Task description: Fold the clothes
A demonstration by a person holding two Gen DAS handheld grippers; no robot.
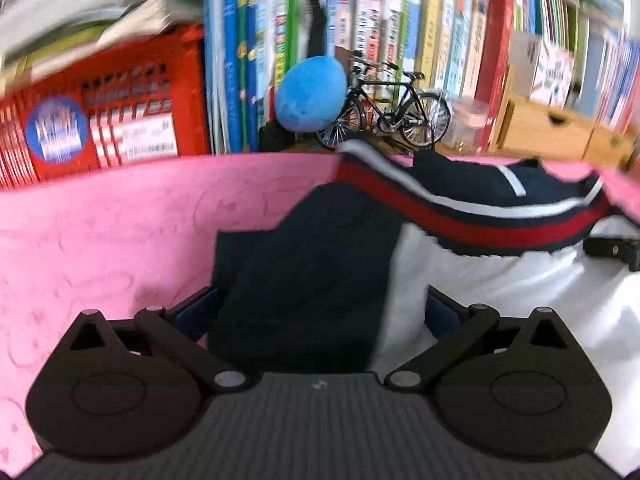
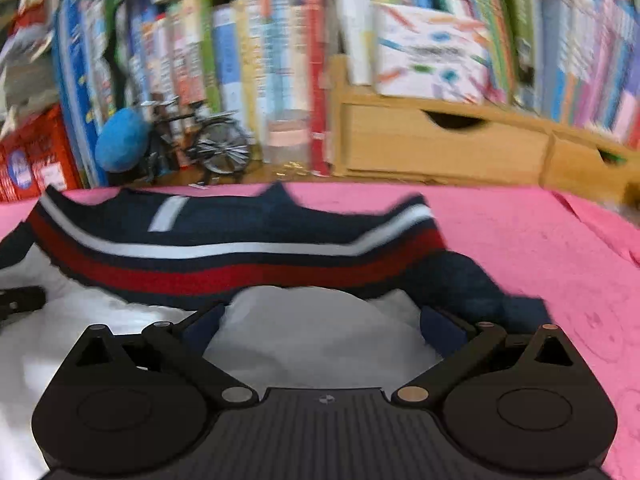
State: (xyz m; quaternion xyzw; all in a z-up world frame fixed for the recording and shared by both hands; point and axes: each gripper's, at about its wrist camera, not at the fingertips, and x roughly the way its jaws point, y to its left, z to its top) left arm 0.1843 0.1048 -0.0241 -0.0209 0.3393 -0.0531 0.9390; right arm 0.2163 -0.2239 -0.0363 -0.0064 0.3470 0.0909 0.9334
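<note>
A garment lies spread on the cloth-covered table, reaching toward its far edge. Behind the table stands a row of books, with a model bicycle before them and a plush ball just left of it. A crate sits further left, wooden drawers to the right.

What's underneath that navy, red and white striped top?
The striped top lies on a pink cloth that shows all round it. A folded navy part rests on its white part. Whatever is under the pink cloth is covered.
</note>
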